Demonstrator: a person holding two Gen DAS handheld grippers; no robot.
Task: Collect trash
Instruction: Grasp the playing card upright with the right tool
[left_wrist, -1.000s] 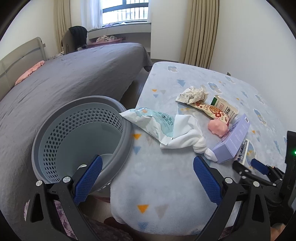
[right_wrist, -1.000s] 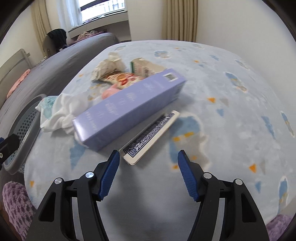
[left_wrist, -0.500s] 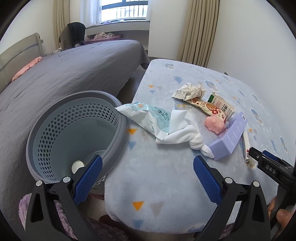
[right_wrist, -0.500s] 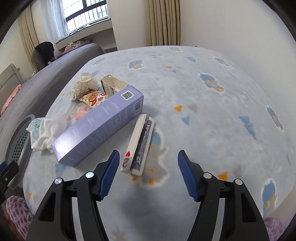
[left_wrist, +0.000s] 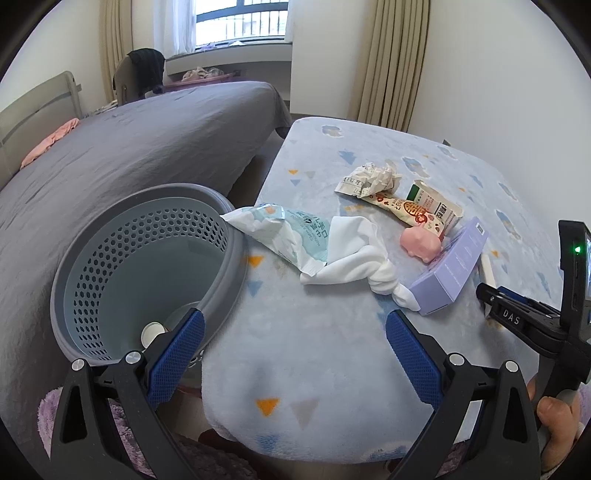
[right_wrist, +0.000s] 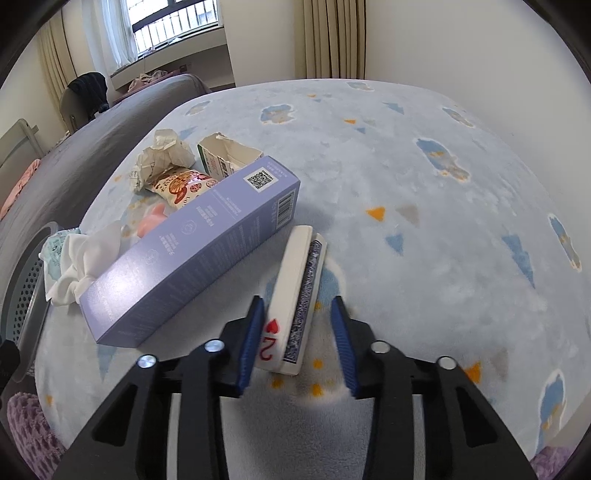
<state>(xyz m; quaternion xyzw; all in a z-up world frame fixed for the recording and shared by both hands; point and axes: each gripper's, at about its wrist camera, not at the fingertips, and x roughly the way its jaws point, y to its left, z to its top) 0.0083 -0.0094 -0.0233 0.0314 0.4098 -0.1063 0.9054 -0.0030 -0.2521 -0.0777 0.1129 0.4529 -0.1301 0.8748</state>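
at the far left a grey perforated basket (left_wrist: 147, 266) is standing on the floor against the edge of the blue patterned blanket (left_wrist: 332, 350), with a small white round thing (left_wrist: 152, 328) lying at its bottom. the left gripper (left_wrist: 293, 343) is hanging above the gap between basket and blanket, its jaws standing wide apart with nothing between them.

moving right across the blanket, a pale teal wipes packet (left_wrist: 284, 232) is lying with one corner reaching over the basket's rim, and a white cloth (left_wrist: 354, 258) is lying partly on it. beyond them a crumpled paper (left_wrist: 373, 177) is touching a snack wrapper (left_wrist: 402, 210) and a torn small carton (left_wrist: 439, 210). a pink soft toy (left_wrist: 421, 243) is sitting just in front of the carton, touching the side of a long purple box (right_wrist: 192, 251) that is lying flat.

just beside the purple box a pack of playing cards (right_wrist: 295, 291) is standing on its long edge, a red two of hearts showing at the near end. the right gripper (right_wrist: 297, 343) is closing around that near end: the left pad is at or nearly at the pack's side, the right pad is apart from it, blurred. part of a hand (left_wrist: 557, 417) is showing at the lower right edge of the left wrist view.
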